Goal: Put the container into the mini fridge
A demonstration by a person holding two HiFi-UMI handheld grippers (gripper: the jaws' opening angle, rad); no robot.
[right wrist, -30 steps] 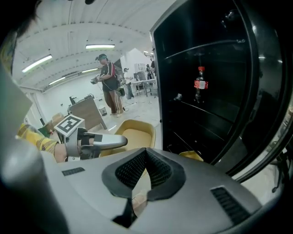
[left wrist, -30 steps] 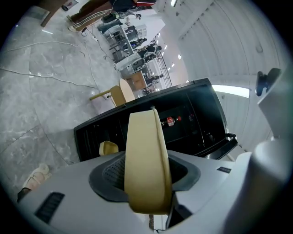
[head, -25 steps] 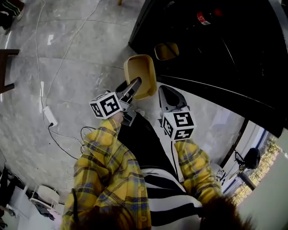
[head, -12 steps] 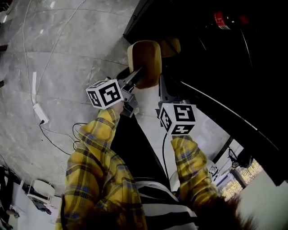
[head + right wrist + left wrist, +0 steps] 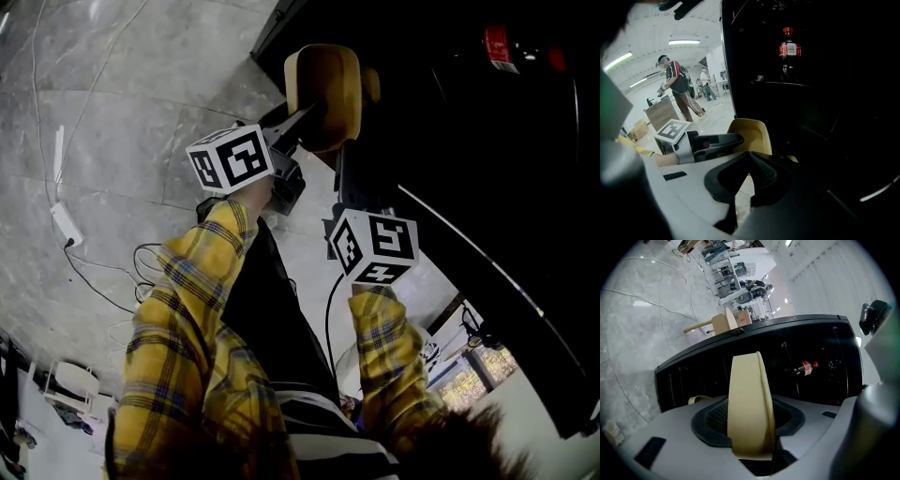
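One thin wall is all my left tool (image 5: 302,120) clamps of the pale yellow plastic container (image 5: 323,89), which hangs on edge above the grey marble floor (image 5: 122,141) at the mouth of the open black mini fridge (image 5: 487,169), not yet on a shelf. My right tool (image 5: 349,178), closed on nothing, sits just beside it. A nudge from it, or a knock of the rim on the dark fridge frame, could twist the container out of that narrow grip and drop it.
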